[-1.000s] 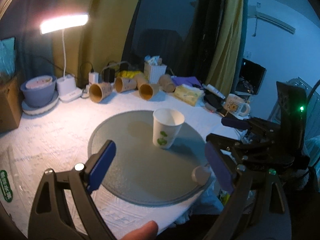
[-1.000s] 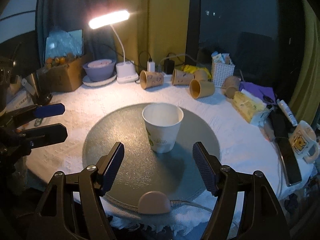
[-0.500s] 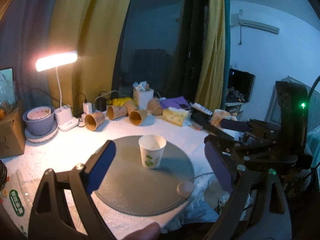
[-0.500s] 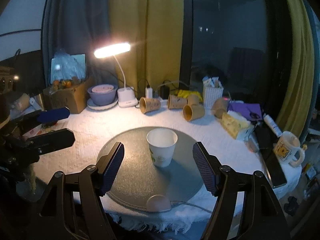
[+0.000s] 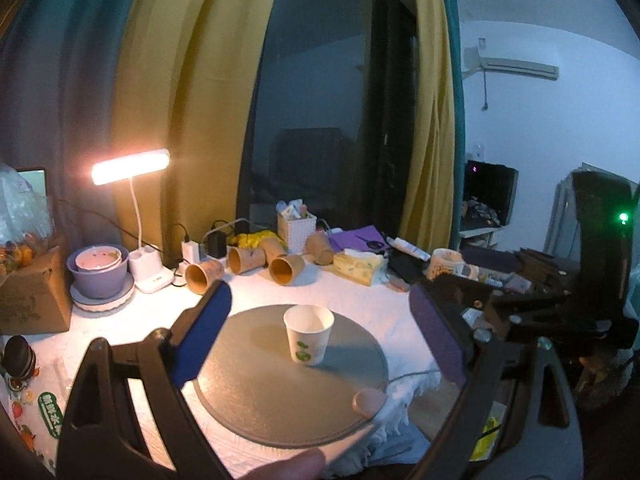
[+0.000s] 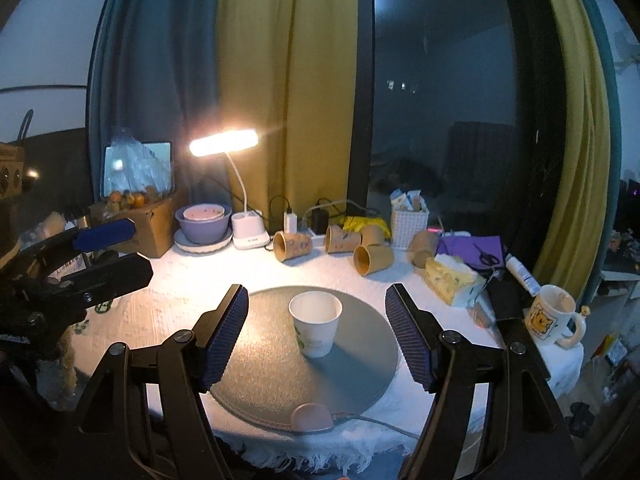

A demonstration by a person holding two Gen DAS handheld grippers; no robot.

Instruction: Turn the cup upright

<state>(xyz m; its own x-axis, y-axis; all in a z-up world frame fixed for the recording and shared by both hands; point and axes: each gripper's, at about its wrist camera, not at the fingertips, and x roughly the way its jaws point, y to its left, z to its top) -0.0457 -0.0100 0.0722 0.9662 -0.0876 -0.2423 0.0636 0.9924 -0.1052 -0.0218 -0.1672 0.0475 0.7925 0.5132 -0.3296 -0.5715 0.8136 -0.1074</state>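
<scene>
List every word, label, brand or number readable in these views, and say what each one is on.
None can be read.
White paper cup: green leaf print, no letters legible.
Mug: yellow cartoon bear, no legible text.
Green oval label at the table's left edge: white characters, too blurred.
Brown paper cups lying by the lamp: small prints, too small.
Tissue pack: pattern only, blurred.

White paper cup upright, mouth up, on grey round mat, right of centre. Left gripper jaws spread wide, nothing held, well short of cup. Right gripper at far right, off the mat. Lit desk lamp far left; brown cups lying on sides beyond mat.
</scene>
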